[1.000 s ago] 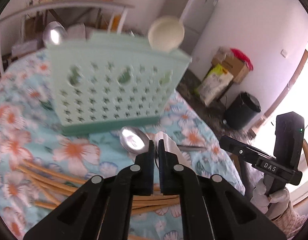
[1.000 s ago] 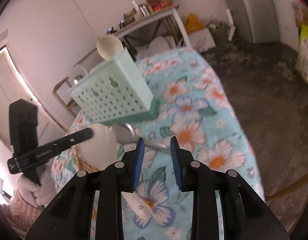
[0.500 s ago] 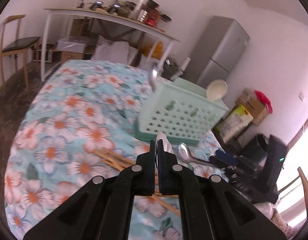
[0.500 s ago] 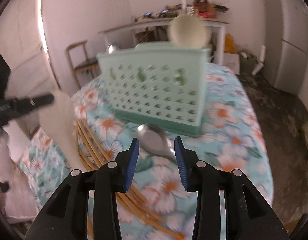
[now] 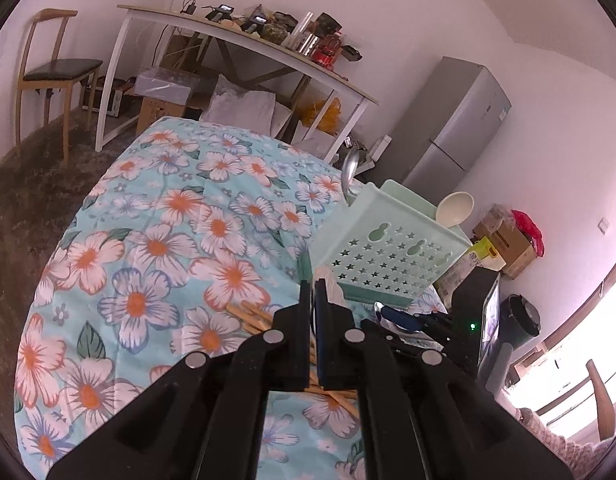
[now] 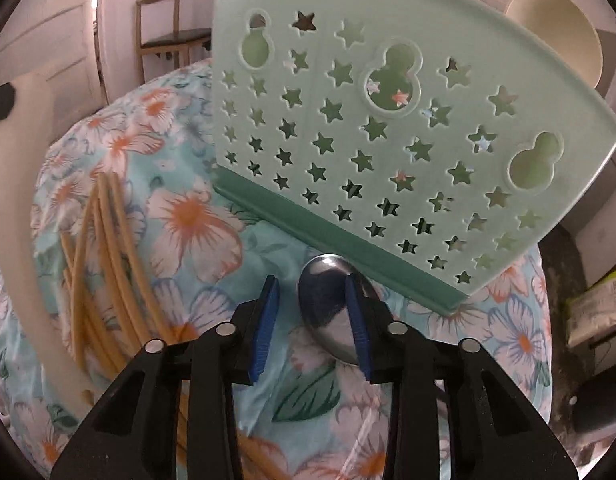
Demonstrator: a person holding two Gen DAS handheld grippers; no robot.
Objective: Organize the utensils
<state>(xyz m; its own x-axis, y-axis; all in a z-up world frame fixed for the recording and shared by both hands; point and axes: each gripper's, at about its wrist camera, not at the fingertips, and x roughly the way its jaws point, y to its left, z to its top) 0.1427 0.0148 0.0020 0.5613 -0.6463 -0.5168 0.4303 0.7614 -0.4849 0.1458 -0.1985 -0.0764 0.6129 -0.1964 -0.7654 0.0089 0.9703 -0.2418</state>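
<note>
A mint-green utensil caddy (image 5: 392,252) (image 6: 368,120) stands on the floral cloth, with a metal spoon (image 5: 350,170) and a cream spoon (image 5: 454,206) upright in it. My left gripper (image 5: 313,286) is shut on a white utensil handle (image 5: 328,282). In the right wrist view that handle (image 6: 24,200) hangs blurred at the left edge. My right gripper (image 6: 311,280) hovers low in front of the caddy's base. Its jaws are closing, and the bowl of a second metal spoon (image 6: 328,312) lies on the cloth between them, untouched by the pads.
Several bamboo chopsticks (image 6: 104,260) (image 5: 252,316) lie loose on the cloth to the left of the spoon. The table edge drops to a dark floor on the right. A white desk (image 5: 244,40), a chair (image 5: 56,68) and a fridge (image 5: 456,128) stand beyond.
My left gripper pulled back from the caddy with the white handle and rolled. My right gripper swung round and dropped close over the metal spoon, and its jaws narrowed.
</note>
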